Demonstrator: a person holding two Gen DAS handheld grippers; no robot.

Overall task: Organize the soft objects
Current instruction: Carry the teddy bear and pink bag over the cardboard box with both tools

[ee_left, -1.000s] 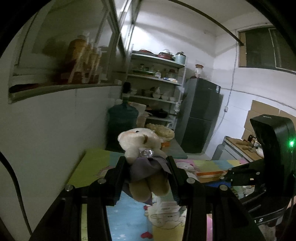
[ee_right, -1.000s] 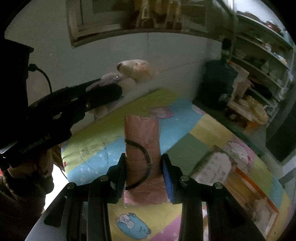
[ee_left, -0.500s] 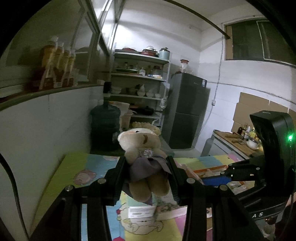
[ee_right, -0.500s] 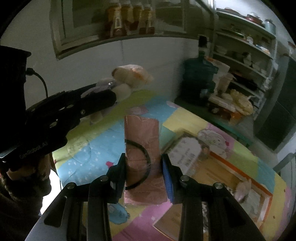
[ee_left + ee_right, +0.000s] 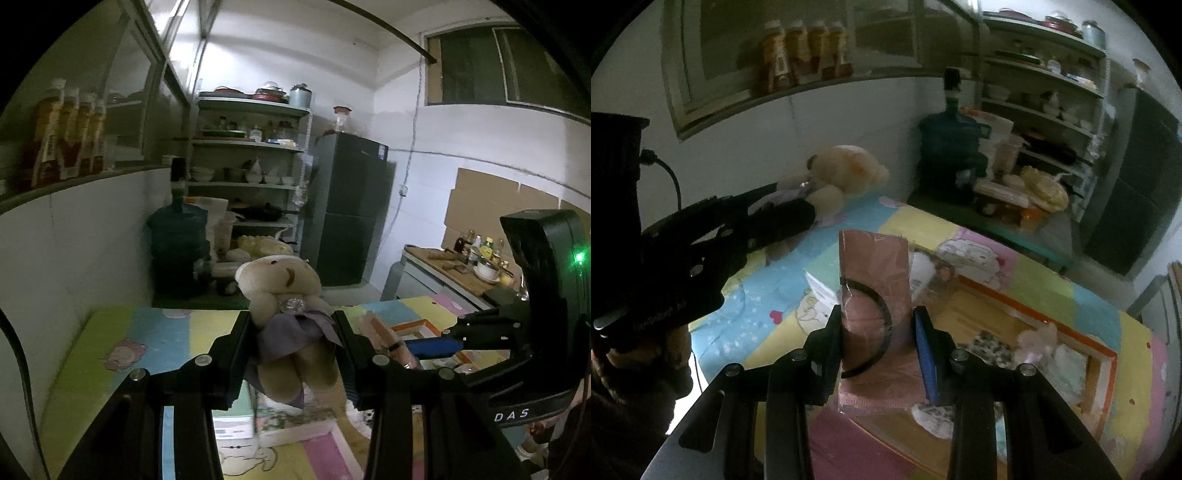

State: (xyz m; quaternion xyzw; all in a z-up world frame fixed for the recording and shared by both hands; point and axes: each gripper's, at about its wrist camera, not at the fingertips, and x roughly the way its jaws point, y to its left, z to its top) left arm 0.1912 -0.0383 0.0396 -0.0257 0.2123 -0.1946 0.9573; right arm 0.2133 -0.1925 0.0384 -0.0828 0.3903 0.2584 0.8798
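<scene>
1. The task looks partway through: both grippers carry a soft item in the air above the patchwork play mat (image 5: 1052, 280), and neither item is put away yet.
2. The left gripper (image 5: 293, 332) has its jaws clamped on a small teddy bear (image 5: 284, 295) in a purple skirt, squeezed at the waist, head up and legs dangling.
3. The right gripper (image 5: 877, 321) has its jaws pressed against a pink cloth in a clear wrapper (image 5: 873, 295), held upright; a black ring, perhaps a hair band, shows inside the wrapper.
4. An open cardboard box with an orange rim (image 5: 1106, 354) lies on the mat ahead of the right gripper. It already holds several soft things: a black-and-white patterned piece (image 5: 988, 345), a pale pink plush (image 5: 1036, 338) and a pale bundle beside it; details are too blurred to name.
5. Judging from this, the bear and the wrapped cloth remain to be lowered into that box, and a white card (image 5: 822, 291) lies loose on the mat.
</scene>
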